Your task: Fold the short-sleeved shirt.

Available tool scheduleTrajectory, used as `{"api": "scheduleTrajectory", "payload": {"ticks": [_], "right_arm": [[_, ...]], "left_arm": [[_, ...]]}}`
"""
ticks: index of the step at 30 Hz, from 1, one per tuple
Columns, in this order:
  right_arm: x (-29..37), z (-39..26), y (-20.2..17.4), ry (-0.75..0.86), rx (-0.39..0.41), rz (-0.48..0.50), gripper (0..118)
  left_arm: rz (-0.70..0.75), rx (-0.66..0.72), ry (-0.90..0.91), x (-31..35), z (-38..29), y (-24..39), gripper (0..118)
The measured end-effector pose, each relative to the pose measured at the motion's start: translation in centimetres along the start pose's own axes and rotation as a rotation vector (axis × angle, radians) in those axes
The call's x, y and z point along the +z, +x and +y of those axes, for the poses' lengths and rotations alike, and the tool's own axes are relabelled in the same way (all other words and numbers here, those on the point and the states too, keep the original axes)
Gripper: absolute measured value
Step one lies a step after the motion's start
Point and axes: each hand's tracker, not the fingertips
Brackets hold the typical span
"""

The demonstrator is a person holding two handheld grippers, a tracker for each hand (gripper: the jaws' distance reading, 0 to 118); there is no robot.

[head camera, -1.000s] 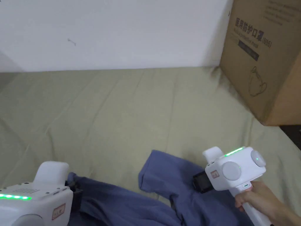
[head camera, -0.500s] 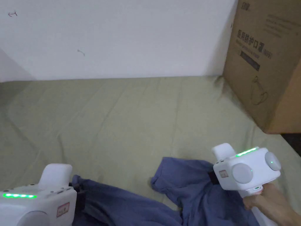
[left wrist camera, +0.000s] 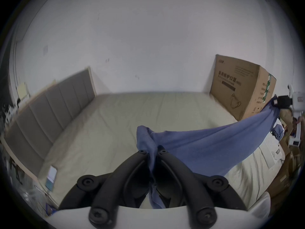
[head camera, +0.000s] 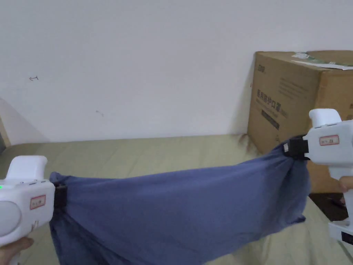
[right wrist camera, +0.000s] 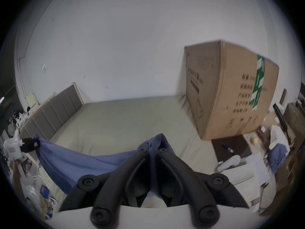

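Currently both grippers, left gripper point(head camera: 61, 196) and right gripper point(head camera: 292, 149), clamp the shirt point(head camera: 179, 210) aloft, probably by its hem; next, lay it flat on the bed point(head camera: 165, 151).

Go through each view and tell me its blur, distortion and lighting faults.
Head view: even, dim light, soft focus, blue shirt legible. Left gripper view: fisheye bending, dark vignette, headboard smeared. Right gripper view: same fisheye, cardboard box motion-blurred, print unreadable.

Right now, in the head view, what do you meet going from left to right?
Left hand-held gripper → blue shirt stretched in the air → right hand-held gripper, in front of the cardboard box.
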Motion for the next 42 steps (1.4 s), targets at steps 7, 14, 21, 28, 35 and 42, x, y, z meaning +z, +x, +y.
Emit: {"api": "scheduleTrajectory", "payload": {"ticks": [7,14,21,28,35,42], "right_arm": [[3.0,6.9,0.3,0.091,0.035,-0.029,5],[3.1,12.7,-0.8,0.129,0.02,-0.024,5],[0.4,16.1,-1.0,0.141,0.013,-0.013,5],[-4.2,17.5,-1.8,0.13,-0.022,-0.007,5],[-9.0,17.0,-2.7,0.095,-0.006,0.0,5],[-13.2,11.3,-2.0,0.006,-0.04,0.002,5]], "left_arm": [[0.029,-0.01,0.172,3.8,8.3,-0.5,4],[0.055,-0.024,0.243,4.0,15.6,-1.0,4],[0.061,-0.042,0.26,0.8,19.5,-2.2,4],[0.061,-0.022,0.253,-5.7,22.6,-2.9,4],[0.101,0.002,0.304,-11.0,24.1,-3.7,4],[0.07,-0.029,0.206,-12.9,18.6,-2.5,4]]}}
